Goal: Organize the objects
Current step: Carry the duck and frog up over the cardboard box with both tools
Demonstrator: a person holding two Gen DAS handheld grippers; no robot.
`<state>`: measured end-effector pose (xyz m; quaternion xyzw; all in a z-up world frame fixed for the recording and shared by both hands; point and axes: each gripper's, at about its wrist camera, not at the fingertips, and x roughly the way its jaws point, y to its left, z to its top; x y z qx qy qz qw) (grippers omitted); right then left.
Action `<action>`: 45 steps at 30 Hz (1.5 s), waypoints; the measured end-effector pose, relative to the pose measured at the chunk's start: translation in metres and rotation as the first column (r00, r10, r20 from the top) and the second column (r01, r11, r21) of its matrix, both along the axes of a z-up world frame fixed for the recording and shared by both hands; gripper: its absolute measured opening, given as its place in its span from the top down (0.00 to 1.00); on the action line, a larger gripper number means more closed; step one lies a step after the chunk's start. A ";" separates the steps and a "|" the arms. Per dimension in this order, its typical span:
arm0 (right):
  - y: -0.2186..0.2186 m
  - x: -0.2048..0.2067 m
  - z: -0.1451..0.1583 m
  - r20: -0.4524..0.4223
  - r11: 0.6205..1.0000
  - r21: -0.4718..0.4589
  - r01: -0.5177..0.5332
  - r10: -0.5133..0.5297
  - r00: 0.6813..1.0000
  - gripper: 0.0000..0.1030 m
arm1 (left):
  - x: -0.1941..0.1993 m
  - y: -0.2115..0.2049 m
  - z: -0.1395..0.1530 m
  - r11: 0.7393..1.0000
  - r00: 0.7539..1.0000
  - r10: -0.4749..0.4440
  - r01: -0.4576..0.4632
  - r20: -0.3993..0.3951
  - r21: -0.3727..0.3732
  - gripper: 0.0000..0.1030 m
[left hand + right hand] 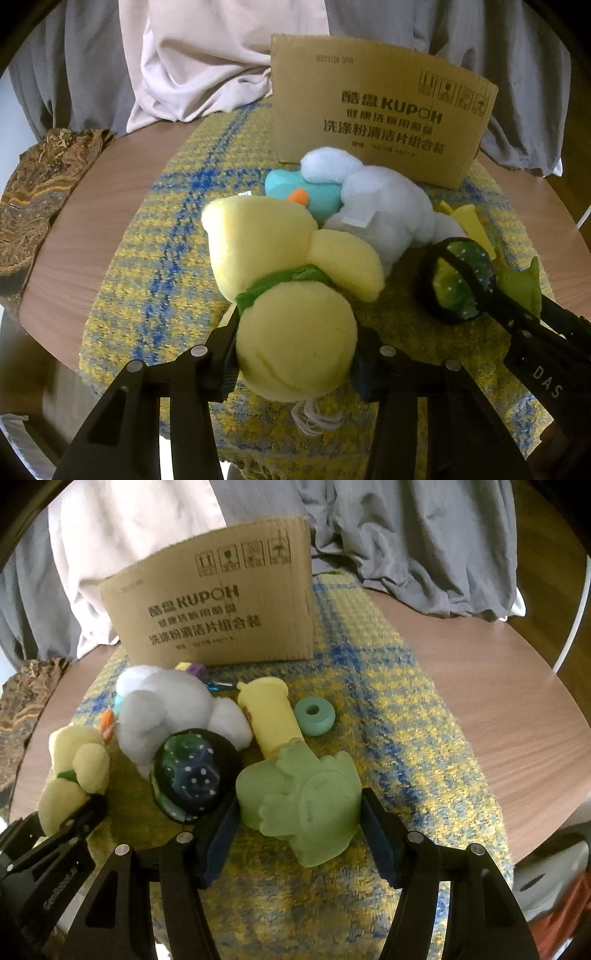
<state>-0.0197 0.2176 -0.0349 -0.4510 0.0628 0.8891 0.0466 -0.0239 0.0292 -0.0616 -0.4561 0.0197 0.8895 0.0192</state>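
- The left claw (295, 354) is clamping the round head of a yellow plush toy (288, 280), one pad pressing in on each side.
- The yellow plush toy is wearing a green scarf (280, 284) and is lying on a yellow and blue woven mat (147, 258) that is covering the middle of a round wooden worktop (92, 206).
- The right claw (299, 827) is gripping a pale green translucent frog-shaped toy (303, 801); its dark pads are sitting against both flanks of the toy, near the front of the mat.
- A dark ball with white dots (192, 771) is resting just left of the frog toy, touching a white plush toy (166, 709).
- The white plush toy is lying between the yellow plush and a yellow cup-shaped piece (269, 712), and is partly covering a teal plush with an orange beak (295, 192).
- A teal ring (314, 715) is sitting on the mat just right of the yellow cup-shaped piece.
- A brown cardboard box (221, 616) printed with "KUPOH" is standing upright at the back of the mat, behind all the toys.
- Small purple and yellow bits (192, 669) are lying at the foot of the box; they are too small to identify.
- Grey and pale pink draped fabric (192, 66) is hanging behind the worktop, and a patterned brown cloth (40, 192) is lying at its left edge.
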 end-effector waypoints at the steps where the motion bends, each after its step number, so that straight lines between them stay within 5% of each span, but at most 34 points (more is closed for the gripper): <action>1: -0.001 0.001 0.003 -0.007 1.000 0.000 -0.003 0.003 1.000 0.38 | 0.002 -0.001 0.003 1.000 1.000 0.000 0.000 -0.008 0.003 0.55; 45: -0.018 -0.004 0.106 -0.223 0.998 0.062 -0.028 0.041 0.974 0.38 | -0.019 -0.007 0.097 0.999 0.979 -0.038 0.044 -0.198 0.025 0.55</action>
